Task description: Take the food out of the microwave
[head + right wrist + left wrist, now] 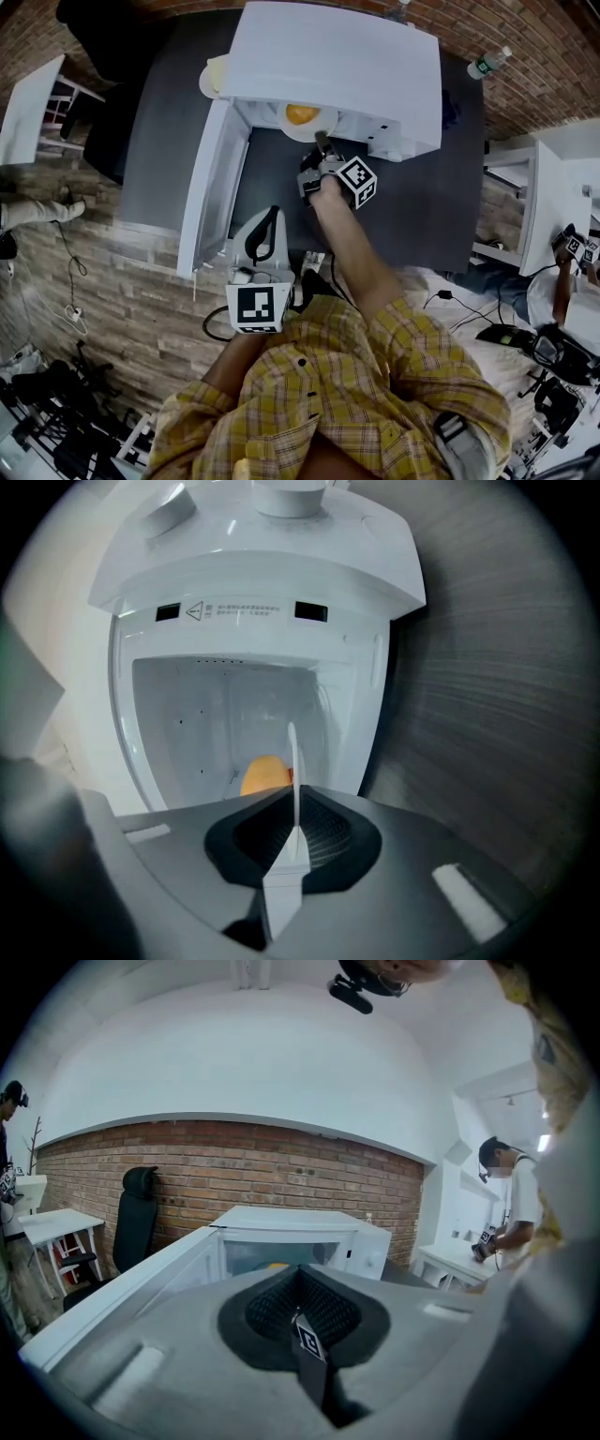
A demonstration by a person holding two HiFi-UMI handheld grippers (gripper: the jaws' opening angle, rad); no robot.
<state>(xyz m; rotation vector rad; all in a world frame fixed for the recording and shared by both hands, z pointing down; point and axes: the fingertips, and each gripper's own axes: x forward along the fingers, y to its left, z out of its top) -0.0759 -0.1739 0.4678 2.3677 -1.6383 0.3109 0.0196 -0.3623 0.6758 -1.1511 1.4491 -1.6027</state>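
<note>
The microwave (347,66) stood on the dark counter (412,216) with its door (211,187) swung wide open to the left, so the opening step was already done. The food (300,113), an orange mound on a white plate (302,129), was still at the mouth of the cavity, partly under the oven's top edge and not yet out over the counter.

The right tool (297,803) had reached in at the front of the oven. In its own view the jaws were closed together on the thin rim of the plate (292,752), which showed edge-on between them, with the food (262,773) just beyond on the plate's upper face. The grasp therefore looked made. Whether the plate still rested on the cavity floor or had been lifted off it could not be told.

The left tool (265,225) hung back near the person's body, beside the open door and touching nothing. Its jaws (300,1312) were together and empty.

What seemed left was the main part of the task: drawing the plate level out of the opening, keeping the food from sliding off, and setting it on the bare counter in front of the oven.
</note>
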